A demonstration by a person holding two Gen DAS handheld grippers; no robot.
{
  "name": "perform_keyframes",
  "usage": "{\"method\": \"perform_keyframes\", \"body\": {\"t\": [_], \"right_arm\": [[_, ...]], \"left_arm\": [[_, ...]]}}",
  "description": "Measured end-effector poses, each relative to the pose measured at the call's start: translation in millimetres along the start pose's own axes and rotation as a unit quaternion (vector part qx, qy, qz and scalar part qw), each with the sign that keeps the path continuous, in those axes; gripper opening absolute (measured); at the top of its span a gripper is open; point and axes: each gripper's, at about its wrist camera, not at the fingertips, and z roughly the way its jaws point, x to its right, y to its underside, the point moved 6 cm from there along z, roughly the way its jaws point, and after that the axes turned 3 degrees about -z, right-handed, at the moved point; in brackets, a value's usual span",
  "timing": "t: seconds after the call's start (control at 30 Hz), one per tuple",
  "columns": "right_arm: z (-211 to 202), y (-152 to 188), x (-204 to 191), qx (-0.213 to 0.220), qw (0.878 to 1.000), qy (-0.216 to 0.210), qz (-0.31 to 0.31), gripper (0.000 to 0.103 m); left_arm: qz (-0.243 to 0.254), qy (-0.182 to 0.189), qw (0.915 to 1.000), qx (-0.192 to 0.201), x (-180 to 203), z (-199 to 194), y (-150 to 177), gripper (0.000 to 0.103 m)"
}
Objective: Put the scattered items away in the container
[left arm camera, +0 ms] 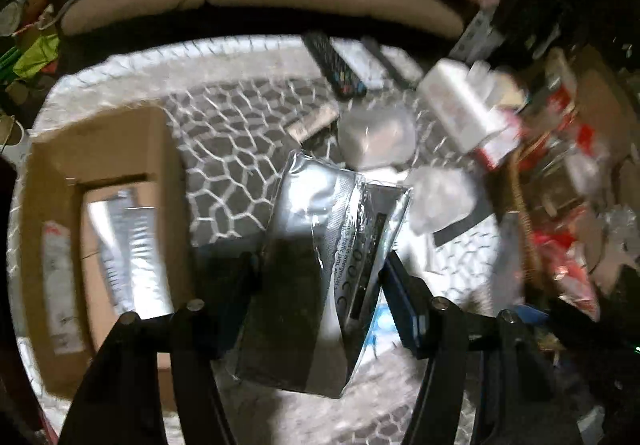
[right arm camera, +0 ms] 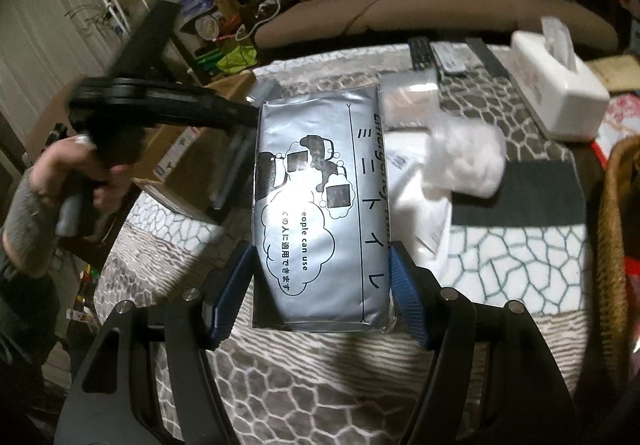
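Note:
My left gripper (left arm camera: 320, 265) is shut on a silver foil pack (left arm camera: 312, 229) with a printed strip along its right side, held above the table. An open cardboard box (left arm camera: 100, 141) sits to its left with more silver packs (left arm camera: 128, 245) inside. In the right wrist view, my right gripper (right arm camera: 320, 249) is shut on another silver foil pack (right arm camera: 320, 197) with black Japanese print, lifted over the patterned tablecloth (right arm camera: 320, 385). A hand (right arm camera: 72, 173) holds the left gripper (right arm camera: 234, 157) to its left, over the box (right arm camera: 180, 149).
A clear bag of white cotton (right arm camera: 468, 157) and flat plastic bags (right arm camera: 408, 97) lie on the cloth. Remotes (right arm camera: 424, 53) and a white tissue box (right arm camera: 560, 93) stand at the far side. A wicker basket (right arm camera: 616, 245) is at the right edge, a beige sofa (right arm camera: 400, 13) behind.

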Motion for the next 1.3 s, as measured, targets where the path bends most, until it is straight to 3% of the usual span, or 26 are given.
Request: {"method": "perform_keyframes", "body": {"t": [0.13, 0.3, 0.47, 0.6, 0.8, 1.03, 1.3], "right_arm": [[2, -24, -37, 0.010, 1.000, -0.014, -0.016, 0.065], [29, -59, -93, 0.005, 0.999, -0.039, -0.034, 0.065], [81, -92, -136, -0.010, 0.998, -0.058, -0.021, 0.065], [133, -113, -166, -0.027, 0.999, -0.041, -0.016, 0.065], [182, -128, -165, -0.037, 0.999, -0.006, 0.028, 0.065], [186, -132, -149, -0.038, 0.999, 0.010, 0.021, 0.065], [192, -131, -148, -0.040, 0.999, 0.007, 0.020, 0.065]], "left_arm": [[-0.018, -0.035, 0.9986, 0.034, -41, -53, -3, 0.062], [-0.070, -0.060, 0.9939, 0.061, -101, -88, 3, 0.063], [-0.117, -0.069, 0.9888, 0.062, -146, -84, 6, 0.063], [-0.128, -0.081, 0.9877, 0.040, -161, -56, -3, 0.063], [-0.131, -0.103, 0.9859, 0.012, -176, -20, -18, 0.063], [-0.140, -0.109, 0.9842, -0.010, -182, 16, -18, 0.072], [-0.133, -0.113, 0.9845, 0.009, -180, 0, -19, 0.076]]}}
